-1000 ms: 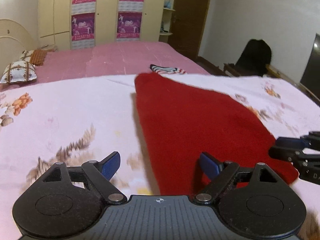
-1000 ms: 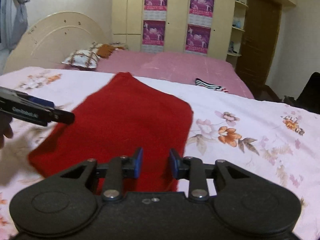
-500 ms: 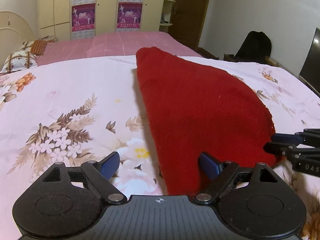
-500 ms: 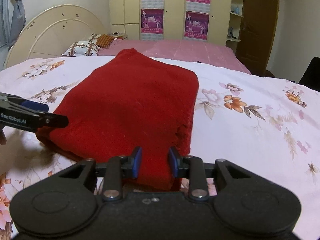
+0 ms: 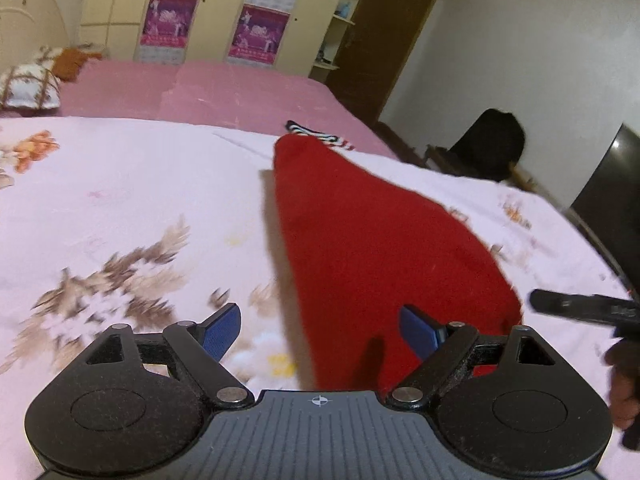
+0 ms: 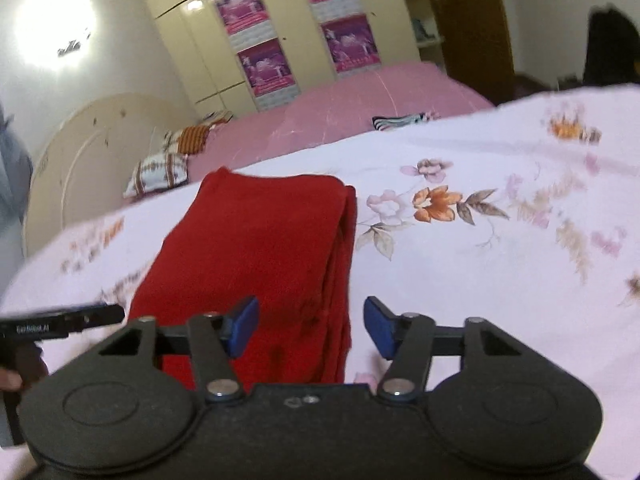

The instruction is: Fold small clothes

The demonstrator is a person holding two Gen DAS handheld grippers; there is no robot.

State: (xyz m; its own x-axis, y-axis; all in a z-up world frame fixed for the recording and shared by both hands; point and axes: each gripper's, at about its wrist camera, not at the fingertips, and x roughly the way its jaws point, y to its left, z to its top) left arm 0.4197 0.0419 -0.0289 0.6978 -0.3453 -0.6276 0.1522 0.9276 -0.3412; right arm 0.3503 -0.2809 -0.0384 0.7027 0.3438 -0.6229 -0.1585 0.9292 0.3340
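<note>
A folded red cloth (image 5: 376,248) lies flat on the floral bedsheet (image 5: 120,208); it also shows in the right wrist view (image 6: 264,248), with stacked layers along its right edge. My left gripper (image 5: 320,330) is open and empty, just above the cloth's near left corner. My right gripper (image 6: 310,328) is open and empty, over the cloth's near right edge. Each gripper shows at the side of the other's view: the right one (image 5: 580,308) and the left one (image 6: 60,320).
A striped garment (image 5: 316,138) lies on the pink mattress (image 5: 224,92) beyond the sheet. Pillows (image 5: 28,88) sit by the headboard. A wardrobe (image 5: 216,12), a door and a dark chair (image 5: 488,152) stand around the bed.
My right gripper has opened and let go of the red cloth, then tilted and pulled back. My left gripper stayed open and rose a little. The cloth now lies folded.
</note>
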